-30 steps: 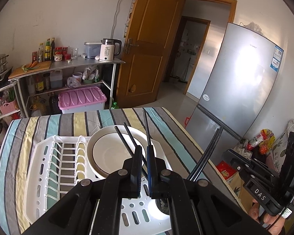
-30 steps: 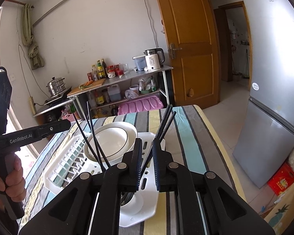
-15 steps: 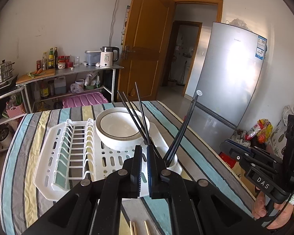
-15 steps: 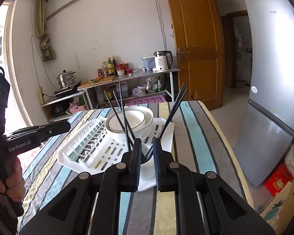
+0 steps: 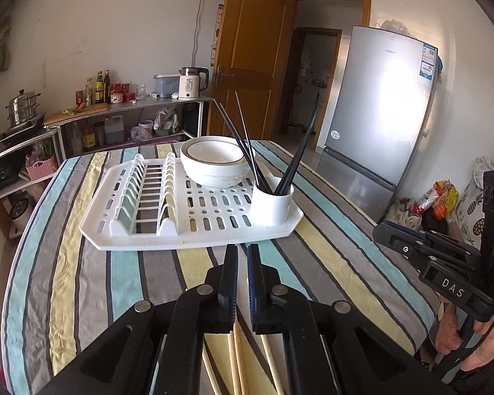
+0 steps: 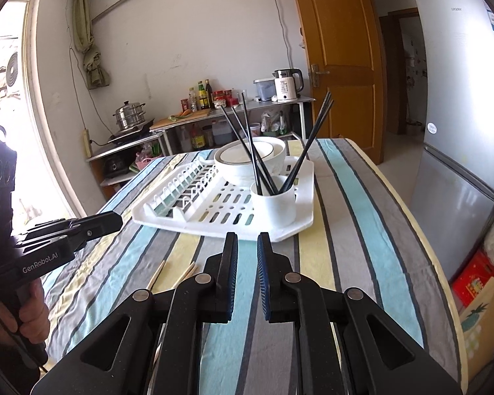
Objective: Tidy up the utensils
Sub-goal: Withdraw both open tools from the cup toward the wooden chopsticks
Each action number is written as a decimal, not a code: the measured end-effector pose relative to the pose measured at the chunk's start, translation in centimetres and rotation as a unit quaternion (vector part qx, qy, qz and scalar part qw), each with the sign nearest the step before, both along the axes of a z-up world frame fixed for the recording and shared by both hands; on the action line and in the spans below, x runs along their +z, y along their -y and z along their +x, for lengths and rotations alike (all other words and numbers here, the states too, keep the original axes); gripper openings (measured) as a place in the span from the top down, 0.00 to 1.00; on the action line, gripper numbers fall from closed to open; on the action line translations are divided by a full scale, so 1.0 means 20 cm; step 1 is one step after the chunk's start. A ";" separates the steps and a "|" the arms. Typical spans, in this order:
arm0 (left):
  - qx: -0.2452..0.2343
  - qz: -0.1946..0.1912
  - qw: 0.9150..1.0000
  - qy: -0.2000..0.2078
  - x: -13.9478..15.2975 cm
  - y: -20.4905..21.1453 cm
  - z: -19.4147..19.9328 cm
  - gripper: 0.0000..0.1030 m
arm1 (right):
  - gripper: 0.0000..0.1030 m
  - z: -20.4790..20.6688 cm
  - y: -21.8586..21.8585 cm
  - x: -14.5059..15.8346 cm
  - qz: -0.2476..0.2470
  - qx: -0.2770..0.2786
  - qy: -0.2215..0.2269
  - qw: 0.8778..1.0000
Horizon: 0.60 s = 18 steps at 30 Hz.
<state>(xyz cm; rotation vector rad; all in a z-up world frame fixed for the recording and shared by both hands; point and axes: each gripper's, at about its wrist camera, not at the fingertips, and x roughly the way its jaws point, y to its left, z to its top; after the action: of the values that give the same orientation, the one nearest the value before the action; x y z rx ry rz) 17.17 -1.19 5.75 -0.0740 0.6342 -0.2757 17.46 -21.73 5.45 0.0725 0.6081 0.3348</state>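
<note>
A white dish rack tray [image 5: 168, 240] [image 6: 299, 227] lies on the striped tablecloth. At its near right corner stands a white utensil cup [image 5: 272, 205] [image 6: 275, 204] with several black chopsticks [image 5: 243, 144] [image 6: 247, 144] leaning in it. Stacked white bowls [image 5: 214, 164] [image 6: 250, 161] sit behind the cup. Several wooden chopsticks [image 5: 237, 358] [image 6: 184, 275] lie on the cloth under my grippers. My left gripper [image 5: 242, 256] and right gripper [image 6: 247, 247] hover in front of the tray, jaws nearly together and empty.
The table's right edge drops off beside a silver fridge [image 5: 378, 115] [image 6: 467, 98]. A metal shelf with a kettle [image 5: 189, 82] and bottles stands at the back, next to an open wooden door [image 6: 339, 65]. Each gripper shows in the other's view [image 5: 438, 263] [image 6: 49, 243].
Both grippers have pulled back from the cup and tray toward the near table edge. The black chopsticks stay in the cup. Wooden chopsticks on the cloth have come into view.
</note>
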 end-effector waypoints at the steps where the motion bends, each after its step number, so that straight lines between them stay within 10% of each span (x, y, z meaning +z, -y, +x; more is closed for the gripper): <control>1: 0.003 0.001 1.000 -0.003 -0.02 -0.01 -0.03 0.95 | 0.88 -0.02 0.00 -0.01 0.000 0.002 -0.003 1.000; 18: 0.039 0.009 0.998 -0.058 -0.25 -0.15 -0.16 0.95 | 0.88 -0.12 -0.09 -0.18 0.001 0.029 -0.043 0.999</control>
<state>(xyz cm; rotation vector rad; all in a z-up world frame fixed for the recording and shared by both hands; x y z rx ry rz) 14.01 1.84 0.79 -0.0972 0.7469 -0.1910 15.15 -19.92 1.78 0.0711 0.6956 0.3903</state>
